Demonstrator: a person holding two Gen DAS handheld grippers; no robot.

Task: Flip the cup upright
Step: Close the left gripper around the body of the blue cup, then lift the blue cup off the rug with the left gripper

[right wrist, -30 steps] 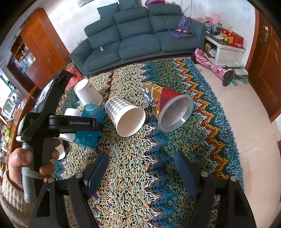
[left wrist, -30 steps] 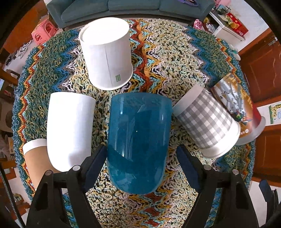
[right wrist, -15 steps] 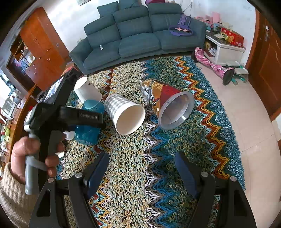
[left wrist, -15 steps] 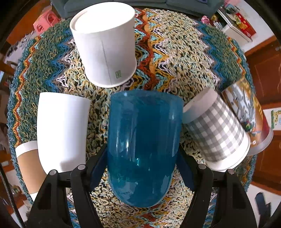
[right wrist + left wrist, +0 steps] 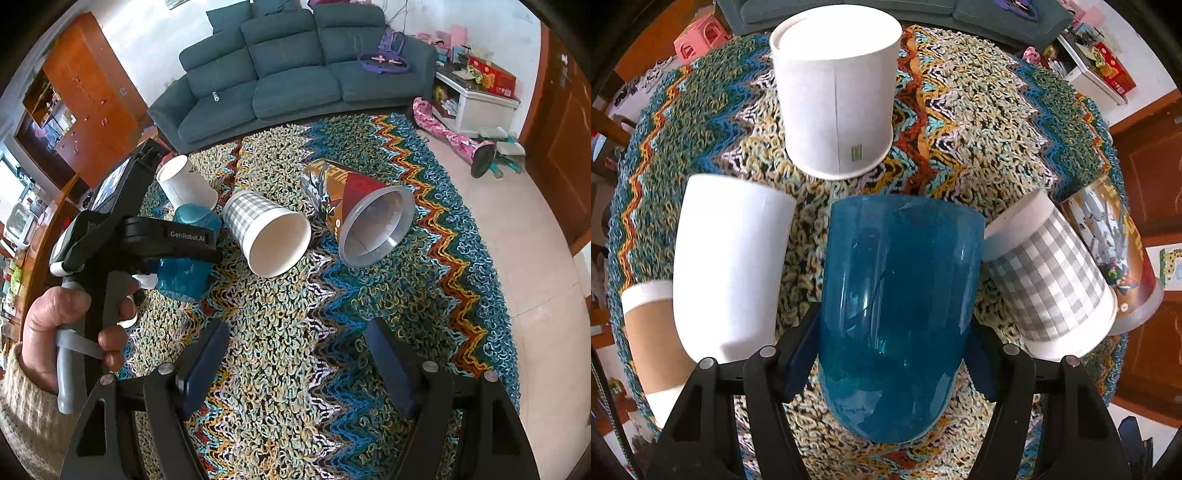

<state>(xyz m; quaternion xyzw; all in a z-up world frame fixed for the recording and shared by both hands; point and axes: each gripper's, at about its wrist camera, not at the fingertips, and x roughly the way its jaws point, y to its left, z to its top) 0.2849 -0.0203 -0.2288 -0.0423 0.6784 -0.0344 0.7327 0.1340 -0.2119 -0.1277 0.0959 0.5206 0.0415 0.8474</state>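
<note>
Gripping the blue cup (image 5: 897,314) near its mouth, the left gripper (image 5: 894,354) has both pads against the translucent wall while the cup stands inverted on the zigzag rug (image 5: 979,155), hemmed in by the tall white cup (image 5: 727,266) and the checked cup (image 5: 1049,280). The right gripper (image 5: 295,362) hangs wide and empty. The risk — a swing during turning could knock those neighbours, or the slick plastic could slip if squeezed lightly.

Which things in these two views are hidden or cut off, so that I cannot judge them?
- Left wrist view: the blue cup covers the left gripper's pads, so firm contact is uncertain.
- Left wrist view: the brown-sleeved cup is hidden by the tall white cup.
- Right wrist view: the left gripper covers the blue cup's middle.
</note>
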